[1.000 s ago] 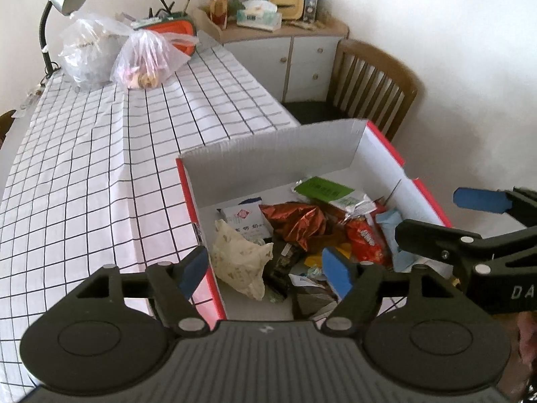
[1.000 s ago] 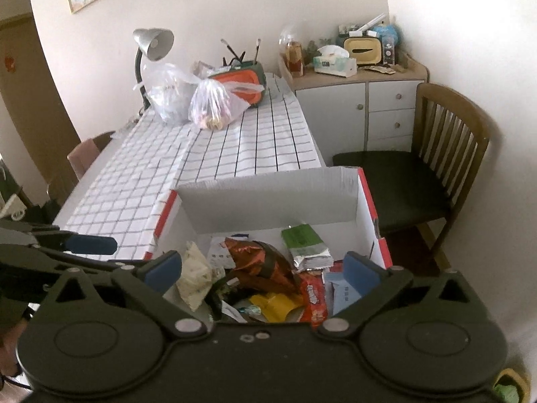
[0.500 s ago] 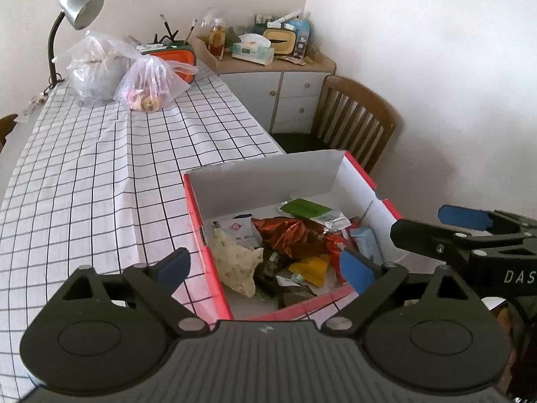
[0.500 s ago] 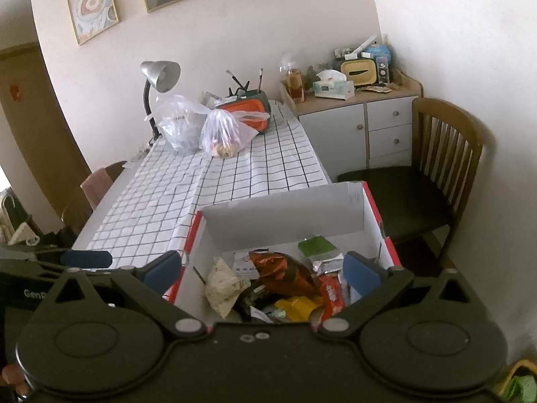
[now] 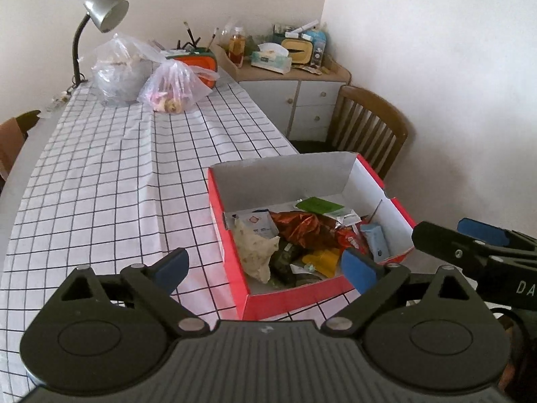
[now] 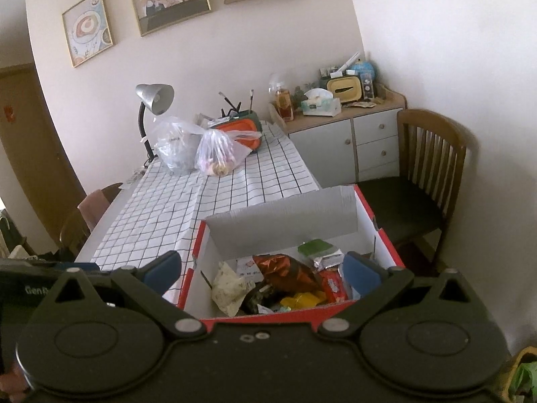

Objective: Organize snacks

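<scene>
Both tongs (image 5: 265,267) (image 6: 263,267) wide, box (image 5: 285,294) at table edge

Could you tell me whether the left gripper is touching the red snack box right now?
Apart. The left wrist view shows the left gripper open and empty, hanging above the red snack box, neither blue pad on its rim.

At the bottom of the frame the right gripper (image 6: 261,267) spreads its blue-padded jaws wide with nothing between them. Just beyond, in the lower centre, a red cardboard box (image 6: 386,245) holds mixed snack packets (image 6: 285,272) on the checked tablecloth (image 6: 167,208).
</scene>
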Tool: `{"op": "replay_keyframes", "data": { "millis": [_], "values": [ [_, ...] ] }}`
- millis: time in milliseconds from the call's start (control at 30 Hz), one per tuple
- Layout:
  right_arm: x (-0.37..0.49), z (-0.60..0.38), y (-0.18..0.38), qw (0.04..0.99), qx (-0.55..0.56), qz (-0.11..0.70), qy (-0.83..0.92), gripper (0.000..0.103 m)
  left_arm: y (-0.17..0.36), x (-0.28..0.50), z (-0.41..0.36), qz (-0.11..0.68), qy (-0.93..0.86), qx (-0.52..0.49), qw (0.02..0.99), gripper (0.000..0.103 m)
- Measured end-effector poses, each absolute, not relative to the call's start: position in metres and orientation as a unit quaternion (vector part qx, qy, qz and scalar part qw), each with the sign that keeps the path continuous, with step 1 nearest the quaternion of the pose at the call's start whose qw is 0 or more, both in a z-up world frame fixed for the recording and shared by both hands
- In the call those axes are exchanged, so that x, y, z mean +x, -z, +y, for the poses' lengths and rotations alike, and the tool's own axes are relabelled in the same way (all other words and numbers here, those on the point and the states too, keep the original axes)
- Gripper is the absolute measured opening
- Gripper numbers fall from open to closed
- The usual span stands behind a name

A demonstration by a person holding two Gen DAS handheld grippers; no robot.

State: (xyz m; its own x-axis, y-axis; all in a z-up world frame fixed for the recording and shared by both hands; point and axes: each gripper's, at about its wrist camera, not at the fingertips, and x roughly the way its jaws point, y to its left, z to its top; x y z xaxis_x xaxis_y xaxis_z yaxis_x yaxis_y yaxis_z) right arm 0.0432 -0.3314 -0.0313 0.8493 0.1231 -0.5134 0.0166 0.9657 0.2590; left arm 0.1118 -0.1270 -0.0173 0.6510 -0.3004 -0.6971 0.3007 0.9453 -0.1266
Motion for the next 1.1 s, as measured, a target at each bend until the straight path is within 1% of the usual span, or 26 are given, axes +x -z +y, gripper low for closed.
{"op": "replay_keyframes", "data": {
  "millis": [267, 400, 1100],
  "values": [
    [0.042, -0.329, 0.032, 0.952, 0.123, 0.279, -0.012, 0.103, 0.011, 0.104, -0.124, 0.37, 0.152, -0.003, 0.917, 0.098],
    [0.042, -0.331, 0.035, 0.949, 0.136, 0.286, -0.008, 0.103, 0.011, 0.101, -0.123, 0.371, 0.15, -0.005, 0.917, 0.098],
    [0.047, -0.331, 0.035, 0.947, 0.125, 0.297, -0.003, 0.103, 0.01, 0.101, -0.124, 0.372, 0.148, -0.008, 0.916, 0.098]
  ]
}}
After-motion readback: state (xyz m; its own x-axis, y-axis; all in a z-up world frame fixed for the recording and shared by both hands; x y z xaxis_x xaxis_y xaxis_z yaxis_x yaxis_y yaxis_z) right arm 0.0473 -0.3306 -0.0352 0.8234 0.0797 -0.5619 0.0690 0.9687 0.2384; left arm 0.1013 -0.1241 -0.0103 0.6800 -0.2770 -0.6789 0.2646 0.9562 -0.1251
